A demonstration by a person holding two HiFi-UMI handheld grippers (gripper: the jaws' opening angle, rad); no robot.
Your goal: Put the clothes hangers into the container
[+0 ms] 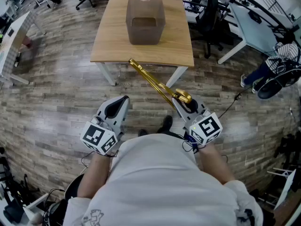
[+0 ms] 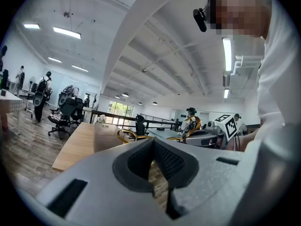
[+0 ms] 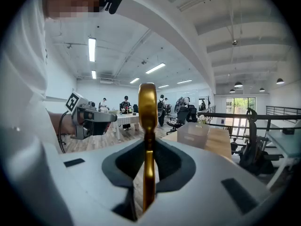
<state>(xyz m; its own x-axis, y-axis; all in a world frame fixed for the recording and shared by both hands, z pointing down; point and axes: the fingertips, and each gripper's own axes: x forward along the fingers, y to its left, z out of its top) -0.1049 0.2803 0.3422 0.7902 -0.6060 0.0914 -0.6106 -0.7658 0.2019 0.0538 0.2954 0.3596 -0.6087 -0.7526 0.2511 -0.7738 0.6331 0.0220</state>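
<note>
Fingers (image 3: 175,166) of the right gripper (image 1: 184,103) pinched one gold clothes hanger (image 1: 151,80) near its hook, its long arm reaching out over the floor (image 1: 61,93) toward the worktop (image 1: 107,44); it might have been two nested hangers, as the thin bars blurred together. Left gripper (image 1: 122,100) fingers (image 2: 181,166) were pressed together on nothing. One brown container (image 1: 145,34) stood on the single wooden worktop ahead, apart from the hanger's far tip.

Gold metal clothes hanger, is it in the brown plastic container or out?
Out. The right gripper holds the gold metal clothes hanger, well short of the brown plastic container on the table.
</note>
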